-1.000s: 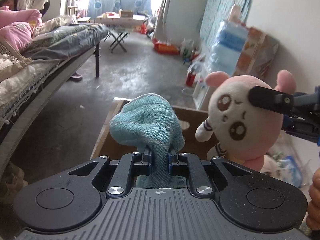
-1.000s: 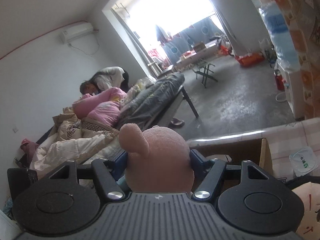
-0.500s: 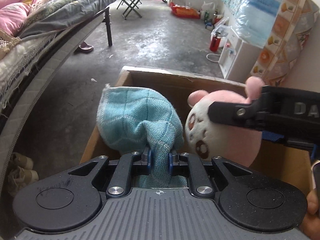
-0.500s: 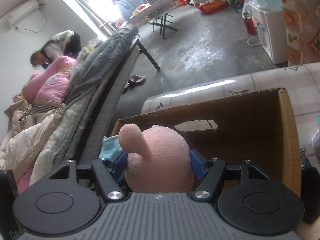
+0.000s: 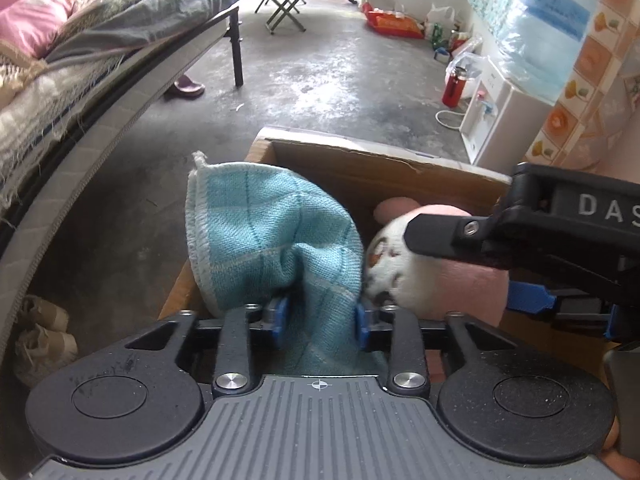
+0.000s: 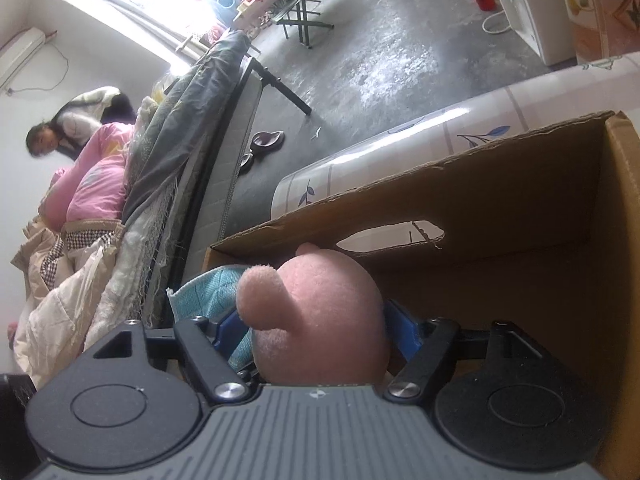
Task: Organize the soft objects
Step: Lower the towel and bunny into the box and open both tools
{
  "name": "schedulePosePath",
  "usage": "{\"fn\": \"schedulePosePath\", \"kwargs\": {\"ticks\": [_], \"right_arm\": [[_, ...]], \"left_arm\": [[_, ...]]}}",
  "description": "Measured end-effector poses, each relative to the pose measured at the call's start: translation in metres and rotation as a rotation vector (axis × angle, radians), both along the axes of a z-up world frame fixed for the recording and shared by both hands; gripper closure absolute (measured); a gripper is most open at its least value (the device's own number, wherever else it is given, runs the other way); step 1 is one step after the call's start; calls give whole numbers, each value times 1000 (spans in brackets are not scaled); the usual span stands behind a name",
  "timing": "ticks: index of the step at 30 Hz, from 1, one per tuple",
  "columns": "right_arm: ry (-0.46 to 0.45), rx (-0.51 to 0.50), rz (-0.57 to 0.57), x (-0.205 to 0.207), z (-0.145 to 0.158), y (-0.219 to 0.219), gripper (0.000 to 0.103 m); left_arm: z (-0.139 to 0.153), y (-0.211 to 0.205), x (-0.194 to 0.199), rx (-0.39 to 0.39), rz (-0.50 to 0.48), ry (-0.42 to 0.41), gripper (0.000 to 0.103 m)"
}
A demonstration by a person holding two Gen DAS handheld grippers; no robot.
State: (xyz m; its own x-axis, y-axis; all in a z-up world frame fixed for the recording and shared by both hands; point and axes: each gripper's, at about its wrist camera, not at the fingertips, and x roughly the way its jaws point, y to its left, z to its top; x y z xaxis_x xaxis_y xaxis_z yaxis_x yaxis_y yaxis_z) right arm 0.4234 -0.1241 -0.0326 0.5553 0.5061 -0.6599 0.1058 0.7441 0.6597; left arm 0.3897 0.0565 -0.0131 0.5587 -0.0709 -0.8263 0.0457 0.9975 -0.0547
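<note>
A light blue woven cloth [image 5: 260,220] hangs over the near left corner of an open cardboard box [image 5: 360,160]. My left gripper [image 5: 320,314] has its jaws opening, and the cloth lies loose between the blue pads. A pink and white plush toy [image 5: 440,280] sits right of the cloth, low inside the box. From the right side, the right gripper's upper finger [image 5: 448,236] lies across the toy's head. In the right wrist view my right gripper [image 6: 316,332] holds the plush toy [image 6: 328,312] by the head, jaws opening but pads still touching. The cloth [image 6: 208,288] shows at its left.
The box [image 6: 480,184] stands on a table with a flower-print cover [image 6: 400,144]. A bed [image 5: 120,40] with bedding runs along the left, a person [image 6: 40,140] at its far end. A water dispenser [image 5: 500,112], red bottle [image 5: 454,88] and folding stool [image 5: 286,8] stand on the concrete floor.
Both grippers came down from above the box into it, carrying cloth and toy. The left jaws, clamped on the cloth before, have spread apart. The right jaws widened slightly.
</note>
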Motion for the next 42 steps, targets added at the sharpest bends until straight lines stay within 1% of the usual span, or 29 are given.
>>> {"fn": "schedulePosePath", "kwargs": {"ticks": [1,2,3,4,6,10,14,15,17,18,19,21,22,23,24,25,26,27,30,33,38,42], "right_arm": [[2,12,-4,0,-1,-2,22],[6,25,-5,1,-2,-4,21],[12,39,-7,1,-2,-5,19],[16,51,-10,1,-3,-7,16],[15,55,-18,1,-2,-10,14],[12,61,-25,-1,2,-13,13],[6,29,-22,-4,5,-11,14],[3,8,-16,-4,6,-9,15],[2,-39,-3,-5,8,-3,30],[0,-49,9,-5,8,-2,33],[-3,-60,16,-5,8,-1,38],[-17,-76,19,-7,10,0,40],[-26,-72,13,-8,13,-1,42],[-40,-49,8,-9,16,-3,51],[-53,-16,9,-9,19,-5,56],[-62,29,12,-10,22,-8,59],[-69,52,9,-11,25,-11,59],[-82,44,8,-11,28,-11,59],[-97,-49,4,-11,34,-7,59],[-89,-97,-16,-11,35,-8,59],[-104,-121,-14,-18,39,-12,58],[-145,-130,10,-31,52,-17,54]], "left_arm": [[0,1,1,-2,7,6,57],[0,2,1,-5,15,15,54],[1,5,1,-13,24,17,47],[3,6,0,-21,29,11,44],[6,9,-2,-31,30,-1,40],[14,11,-4,-56,35,-19,38],[18,12,-7,-54,36,-40,38],[19,13,-8,-55,39,-45,38],[19,14,-9,-57,40,-54,38],[19,14,-10,-55,41,-57,38],[20,14,-11,-54,41,-60,38],[20,13,-13,-48,44,-63,38],[21,14,-14,-50,44,-66,38],[23,14,-15,-55,42,-69,38],[24,16,-16,-60,44,-73,38],[25,17,-17,-64,46,-78,38],[26,17,-18,-68,44,-82,38],[27,18,-19,-68,41,-85,38],[27,16,-21,-61,36,-87,38],[26,16,-22,-68,34,-82,38],[28,16,-25,-70,32,-84,38],[37,18,-33,-80,32,-95,38]]}}
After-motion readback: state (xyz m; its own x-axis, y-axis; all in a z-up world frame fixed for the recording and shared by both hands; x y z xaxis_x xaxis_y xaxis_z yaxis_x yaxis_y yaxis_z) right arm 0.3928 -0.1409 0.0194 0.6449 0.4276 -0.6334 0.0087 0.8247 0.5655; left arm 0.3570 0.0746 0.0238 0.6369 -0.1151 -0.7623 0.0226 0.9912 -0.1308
